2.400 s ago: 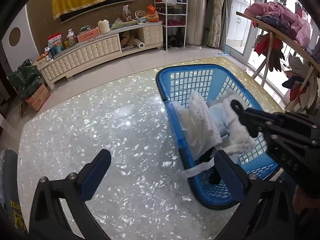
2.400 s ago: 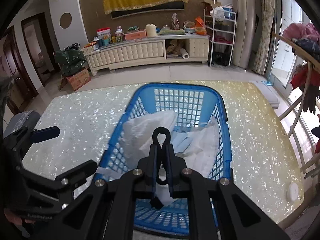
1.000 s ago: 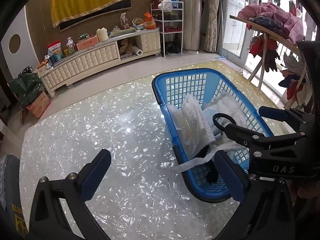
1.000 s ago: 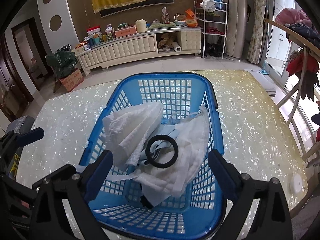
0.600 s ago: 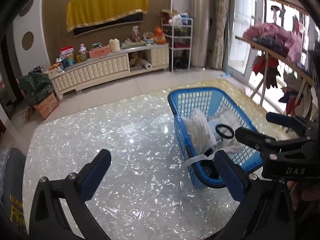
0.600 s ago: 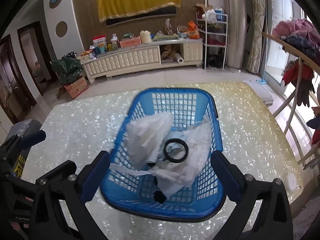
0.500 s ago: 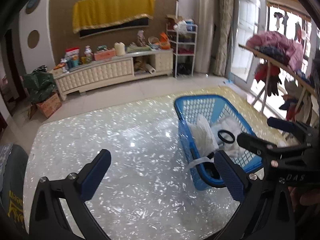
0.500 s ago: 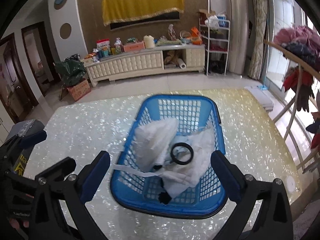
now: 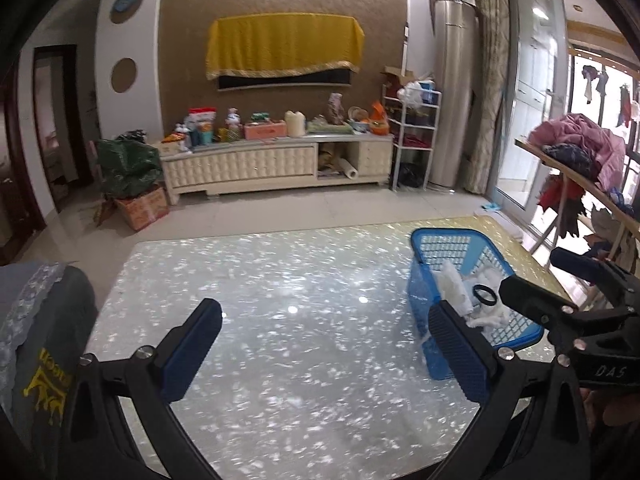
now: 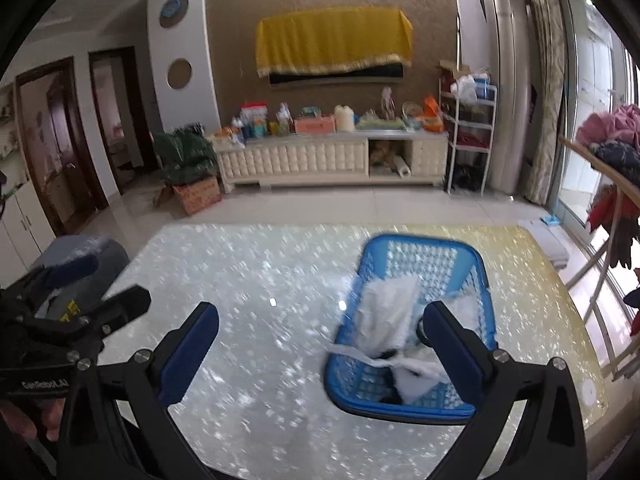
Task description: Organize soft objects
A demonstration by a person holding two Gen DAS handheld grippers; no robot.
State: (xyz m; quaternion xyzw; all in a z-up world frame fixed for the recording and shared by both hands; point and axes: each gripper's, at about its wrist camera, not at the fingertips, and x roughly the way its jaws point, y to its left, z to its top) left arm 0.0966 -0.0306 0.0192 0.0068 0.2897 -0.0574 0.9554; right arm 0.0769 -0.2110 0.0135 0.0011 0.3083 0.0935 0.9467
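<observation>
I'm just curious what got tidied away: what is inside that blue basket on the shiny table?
The blue basket holds crumpled white cloths with a black ring lying on top, and one white strip trailing over its rim. Something dark shows beneath, but the cloths cover it.

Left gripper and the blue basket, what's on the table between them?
Nothing: in the left wrist view only bare table lies between the left gripper and the blue basket.

One blue basket (image 9: 444,240) on one pearlescent table (image 9: 280,280). One black ring (image 9: 485,295) lies on the white cloths (image 9: 452,286), whose number cannot be told. Two grippers: left gripper (image 9: 326,346), right gripper (image 10: 320,346).
</observation>
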